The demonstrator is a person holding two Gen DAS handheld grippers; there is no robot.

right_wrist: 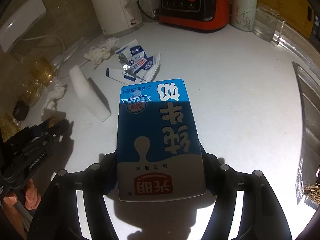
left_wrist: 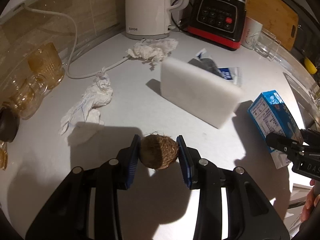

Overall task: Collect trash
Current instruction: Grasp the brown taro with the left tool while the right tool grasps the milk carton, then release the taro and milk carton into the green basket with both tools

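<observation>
In the left wrist view my left gripper point(left_wrist: 159, 139) is shut on a brown hairy round lump point(left_wrist: 158, 154), with a blue pad pressed to each side, just above the white counter point(left_wrist: 124, 76). My right gripper point(right_wrist: 160, 156) is shut on a blue and white milk carton point(right_wrist: 158, 124), its fingers against the carton's two sides. The carton point(left_wrist: 274, 114) leans at the right of the left wrist view. Loose trash lies beyond: two crumpled tissues point(left_wrist: 94, 98) point(left_wrist: 152, 50) and a torn blue wipe wrapper point(right_wrist: 136, 62).
A white sponge block point(left_wrist: 200, 92) stands mid-counter. Along the back wall are a white kettle point(left_wrist: 148, 10), a black and red blender base point(left_wrist: 218, 18), a mug point(left_wrist: 252, 34) and a cutting board point(left_wrist: 274, 14). Amber glass cups point(left_wrist: 44, 64) crowd the left. A sink edge point(right_wrist: 306, 110) runs on the right.
</observation>
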